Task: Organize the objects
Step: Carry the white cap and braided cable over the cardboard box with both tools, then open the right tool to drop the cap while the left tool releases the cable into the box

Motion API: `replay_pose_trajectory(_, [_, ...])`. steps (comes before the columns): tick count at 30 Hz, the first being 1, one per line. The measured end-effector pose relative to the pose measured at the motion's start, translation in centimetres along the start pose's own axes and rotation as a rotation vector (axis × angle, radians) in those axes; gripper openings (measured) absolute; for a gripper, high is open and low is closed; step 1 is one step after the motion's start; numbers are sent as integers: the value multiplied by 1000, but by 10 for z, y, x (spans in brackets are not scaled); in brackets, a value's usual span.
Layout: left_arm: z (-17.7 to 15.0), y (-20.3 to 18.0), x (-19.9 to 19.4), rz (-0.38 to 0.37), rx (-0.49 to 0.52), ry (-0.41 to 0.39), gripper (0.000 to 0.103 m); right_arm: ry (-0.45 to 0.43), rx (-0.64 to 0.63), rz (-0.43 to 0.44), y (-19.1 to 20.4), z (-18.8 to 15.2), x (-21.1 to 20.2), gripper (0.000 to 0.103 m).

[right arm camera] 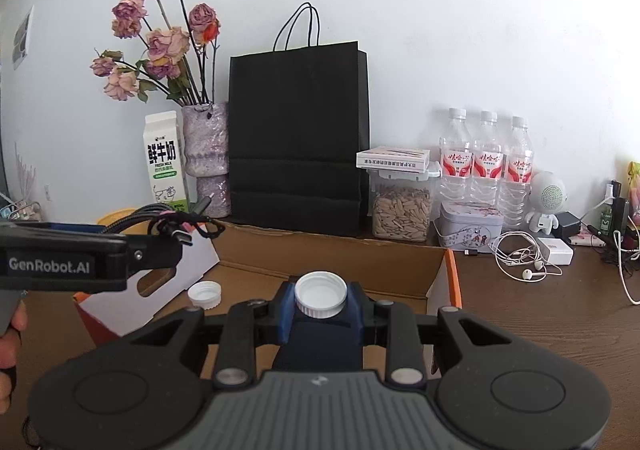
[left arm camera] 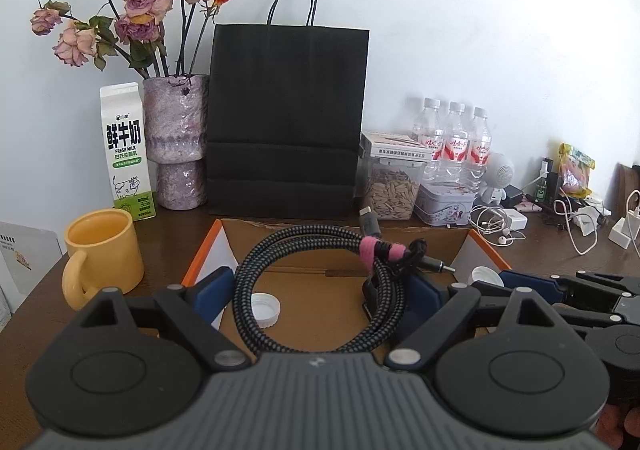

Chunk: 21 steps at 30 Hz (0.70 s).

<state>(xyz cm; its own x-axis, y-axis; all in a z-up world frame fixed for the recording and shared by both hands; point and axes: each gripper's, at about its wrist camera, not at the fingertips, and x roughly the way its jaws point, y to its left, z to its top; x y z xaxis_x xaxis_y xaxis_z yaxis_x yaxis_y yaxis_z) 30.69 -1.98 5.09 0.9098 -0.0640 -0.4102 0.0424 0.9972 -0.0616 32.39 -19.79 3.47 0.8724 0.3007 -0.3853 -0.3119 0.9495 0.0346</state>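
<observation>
Your left claw (left arm camera: 320,290), spread wide around a coiled braided cable (left arm camera: 316,290), and your right claw (right arm camera: 320,300), pinching a white bottle cap (right arm camera: 320,292), both hang directly above the open cardboard box (right arm camera: 332,254).

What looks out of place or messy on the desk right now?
The earphones and white charger cables lie tangled loose on the desk's right side. One bottle cap lies loose in the cardboard box. Nothing looks spilled or broken.

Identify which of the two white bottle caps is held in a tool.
The white cap pinched in the right tool; the other cap lies loose in the cardboard box.
</observation>
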Motion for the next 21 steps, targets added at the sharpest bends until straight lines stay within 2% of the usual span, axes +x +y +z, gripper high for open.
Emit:
replay_pose_trajectory(9, [-8,6,32,15,-3,48,91,53,9,-9,-11,-17,22,27])
replay_pose_trajectory(11, [-9,5,33,13,4,59,93,58,20,-7,-13,-18,22,28])
replay_pose_trajectory(12, [-10,4,33,14,3,57,100,61,25,-8,-14,-18,22,28])
replay_pose_trajectory(14, [-12,4,31,27,1,35,103,59,37,-17,-16,-19,20,50])
replay_pose_trajectory(15, [-12,3,31,34,3,36,103,53,41,-28,-17,-19,19,78])
replay_pose_trajectory(16, [-11,3,30,37,1,39,103,42,43,-42,-17,-19,17,99])
replay_pose_trajectory(17, [-11,4,30,37,-3,39,103,24,43,-58,-17,-19,15,101])
replay_pose_trajectory(21, [-10,4,30,42,-7,42,103,10,45,-65,-18,-17,11,101])
